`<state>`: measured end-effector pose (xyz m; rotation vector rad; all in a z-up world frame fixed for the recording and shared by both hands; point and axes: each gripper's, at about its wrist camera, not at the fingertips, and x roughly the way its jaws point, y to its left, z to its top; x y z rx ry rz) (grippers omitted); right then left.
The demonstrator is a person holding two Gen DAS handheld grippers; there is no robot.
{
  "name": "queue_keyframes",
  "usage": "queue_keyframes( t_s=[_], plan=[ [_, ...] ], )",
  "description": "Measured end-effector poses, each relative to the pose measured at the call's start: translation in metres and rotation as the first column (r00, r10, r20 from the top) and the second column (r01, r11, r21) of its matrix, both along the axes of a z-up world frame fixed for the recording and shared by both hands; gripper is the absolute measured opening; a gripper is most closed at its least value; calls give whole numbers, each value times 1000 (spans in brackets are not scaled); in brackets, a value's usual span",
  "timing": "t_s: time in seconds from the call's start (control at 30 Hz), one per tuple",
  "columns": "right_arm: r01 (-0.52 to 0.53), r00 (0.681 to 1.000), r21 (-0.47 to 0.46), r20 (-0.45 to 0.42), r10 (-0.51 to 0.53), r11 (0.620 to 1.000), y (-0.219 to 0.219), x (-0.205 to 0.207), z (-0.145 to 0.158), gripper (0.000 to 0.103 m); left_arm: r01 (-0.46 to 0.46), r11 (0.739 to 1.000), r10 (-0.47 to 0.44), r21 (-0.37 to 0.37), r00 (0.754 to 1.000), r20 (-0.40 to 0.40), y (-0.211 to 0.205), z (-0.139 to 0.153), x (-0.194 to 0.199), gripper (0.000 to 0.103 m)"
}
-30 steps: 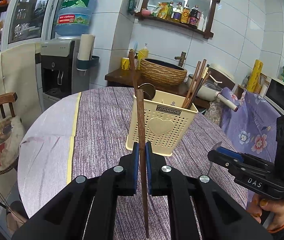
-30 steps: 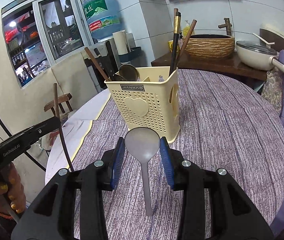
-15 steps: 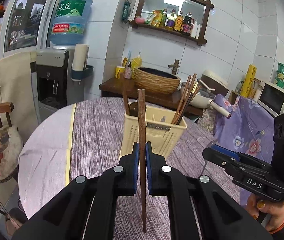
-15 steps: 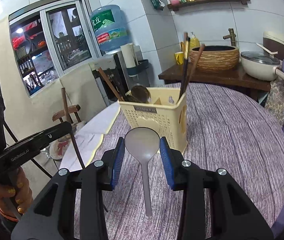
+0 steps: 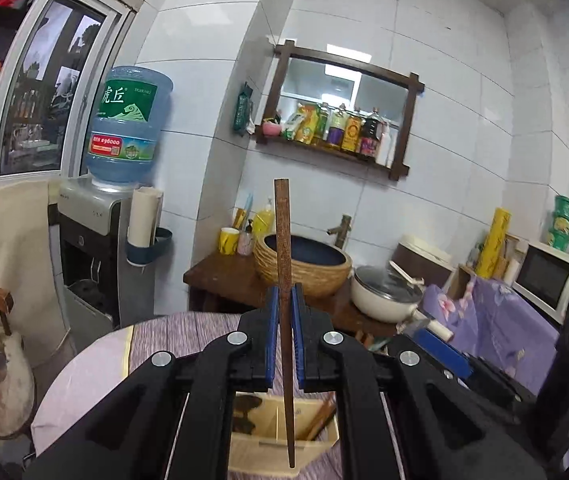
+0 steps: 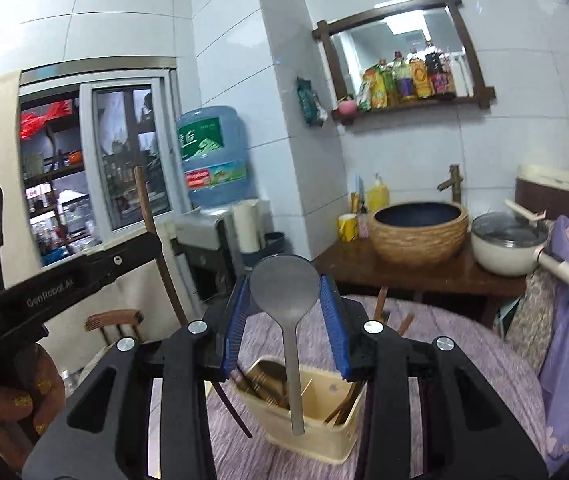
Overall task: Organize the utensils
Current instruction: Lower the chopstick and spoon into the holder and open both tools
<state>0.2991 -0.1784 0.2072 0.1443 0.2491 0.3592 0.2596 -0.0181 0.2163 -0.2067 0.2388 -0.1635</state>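
Hovering level above caddy (image 6: 312, 432), both tongs, chopstick (image 5: 283, 280) and spoon (image 6: 286, 296) clamped.

At the left of the left wrist view, the water bottle (image 5: 128, 124) carries a green label reading "虎丘" and "TIGER", with "96000" on the red band below. At the left of the right wrist view, the left gripper (image 6: 155, 242) is marked "GenRobot.AI" along its black side.
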Motion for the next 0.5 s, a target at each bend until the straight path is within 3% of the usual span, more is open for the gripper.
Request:
queue_keyframes(
  t_s=[0.17, 0.5],
  plan=[
    [47, 998, -23, -37, -48, 999, 3, 31, -28, 37, -46, 998, 44, 39, 998, 44, -13, -20, 23, 8],
    [56, 990, -67, -122, -63, 996, 5, 41, -92, 37, -32, 995, 36, 94, 998, -44, -17, -80, 31, 8]
  ],
)
